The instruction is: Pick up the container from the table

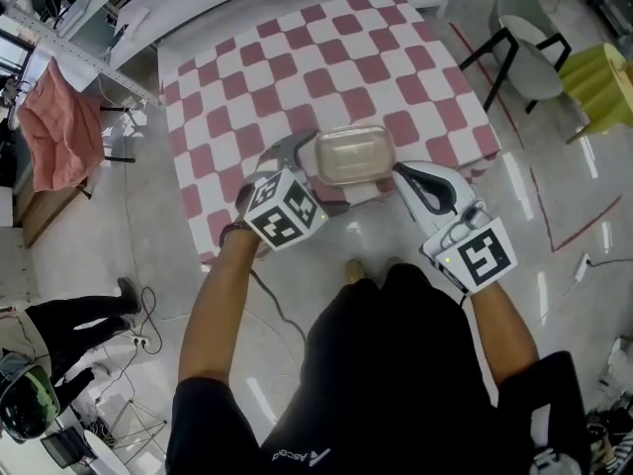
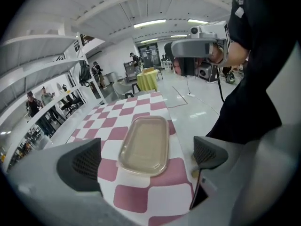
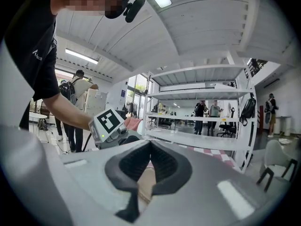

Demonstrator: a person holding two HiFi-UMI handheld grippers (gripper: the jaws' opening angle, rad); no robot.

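The container [image 1: 354,154] is a shallow tan rectangular tub with a clear lid. It lies on the red-and-white checked tablecloth [image 1: 297,57], close to the table's near edge. My left gripper [image 1: 297,148] comes in from the container's left end. In the left gripper view the left gripper [image 2: 146,157] is open, its jaws wide apart, and the container [image 2: 145,145] lies just ahead between them, untouched. My right gripper [image 1: 398,171] is shut on nothing, its tip near the container's right end. In the right gripper view the right gripper [image 3: 149,147] shows closed pads.
A grey chair [image 1: 529,38] and a yellow-green covered table [image 1: 598,82] stand on the floor at the right. A pink cloth [image 1: 54,127] hangs at the left. A person [image 1: 79,320] stands at the lower left. Shelving [image 3: 202,126] runs behind the table.
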